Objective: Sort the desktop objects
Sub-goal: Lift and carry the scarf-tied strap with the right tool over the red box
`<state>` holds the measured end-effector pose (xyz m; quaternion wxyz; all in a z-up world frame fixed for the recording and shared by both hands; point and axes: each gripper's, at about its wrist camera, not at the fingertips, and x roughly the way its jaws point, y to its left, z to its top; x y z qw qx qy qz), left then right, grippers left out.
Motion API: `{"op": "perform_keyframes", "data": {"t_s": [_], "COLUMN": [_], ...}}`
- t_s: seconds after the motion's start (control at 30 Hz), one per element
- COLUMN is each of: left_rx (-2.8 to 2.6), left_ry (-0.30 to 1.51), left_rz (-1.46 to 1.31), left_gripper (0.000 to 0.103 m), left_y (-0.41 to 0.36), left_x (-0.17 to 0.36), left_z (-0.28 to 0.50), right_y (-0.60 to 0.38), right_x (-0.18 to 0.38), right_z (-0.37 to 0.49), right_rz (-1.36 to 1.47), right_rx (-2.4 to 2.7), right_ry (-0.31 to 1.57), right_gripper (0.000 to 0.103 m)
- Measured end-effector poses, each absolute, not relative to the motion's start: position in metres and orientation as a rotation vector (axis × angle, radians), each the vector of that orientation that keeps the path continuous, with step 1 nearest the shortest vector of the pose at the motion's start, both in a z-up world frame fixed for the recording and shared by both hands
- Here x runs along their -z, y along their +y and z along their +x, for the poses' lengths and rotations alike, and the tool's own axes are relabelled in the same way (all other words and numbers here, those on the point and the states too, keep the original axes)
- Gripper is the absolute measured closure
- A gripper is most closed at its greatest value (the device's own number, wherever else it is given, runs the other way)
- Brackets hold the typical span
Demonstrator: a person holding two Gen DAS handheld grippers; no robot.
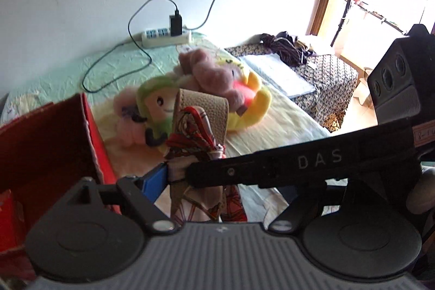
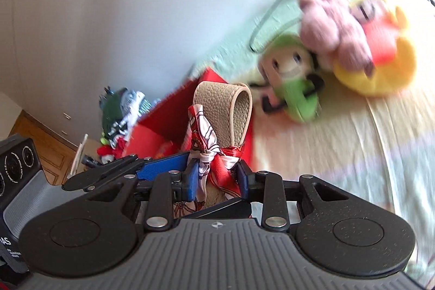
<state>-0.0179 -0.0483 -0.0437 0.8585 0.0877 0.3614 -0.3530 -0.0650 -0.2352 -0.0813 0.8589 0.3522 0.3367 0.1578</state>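
Note:
A beige leather strap (image 1: 214,110) (image 2: 239,110) with a red patterned scarf (image 1: 190,132) (image 2: 209,151) knotted round it stands upright between both grippers. My right gripper (image 2: 216,178) is shut on the scarf knot, with a blue pad on each side. Its black body (image 1: 299,162) crosses the left wrist view and hides my left gripper's right finger. My left gripper (image 1: 217,178) has its links splayed wide. Its left blue pad (image 1: 155,181) (image 2: 163,165) lies against the scarf. An open red box (image 1: 40,154) (image 2: 163,121) stands just left of the strap.
A pile of plush toys (image 1: 217,78) (image 2: 339,31) lies on the pale yellow-green sheet (image 1: 272,127) beyond the strap. Behind it, a power strip (image 1: 165,37) with cables rests by the wall. A patterned bed (image 1: 326,72) is at right, and clothes (image 2: 119,110) are heaped beyond the box.

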Motion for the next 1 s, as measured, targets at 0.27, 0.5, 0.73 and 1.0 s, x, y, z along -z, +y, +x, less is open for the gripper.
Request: {"op": "perform_keyframes", "data": {"t_s": [0.27,0.5,0.73,1.0], "left_rx": [0.705,0.704,0.686,0.640], "left_ry": [0.653,0.620,0.610,0.754], "left_rz": [0.198,0.192,0.184,0.146], "left_gripper": [0.020,0.019,0.020,0.020], "left_y": [-0.021,0.011,0.055,0.104], "left_x": [0.006,-0.008,-0.014,0.011], "left_z": [-0.008,0.004,0.026,0.068], "right_y": [-0.205,-0.181,-0.144,-0.098], "right_x": [0.046,0.031,0.024,0.044], "right_z": [-0.036,-0.020,0.011,0.060], "right_rz": [0.692,0.671,0.633,0.651], "right_rx": [-0.365,-0.365,-0.386,-0.412], "right_ry": [0.602,0.576,0.582,0.746], "right_gripper": [0.071,0.071,0.071,0.071]}}
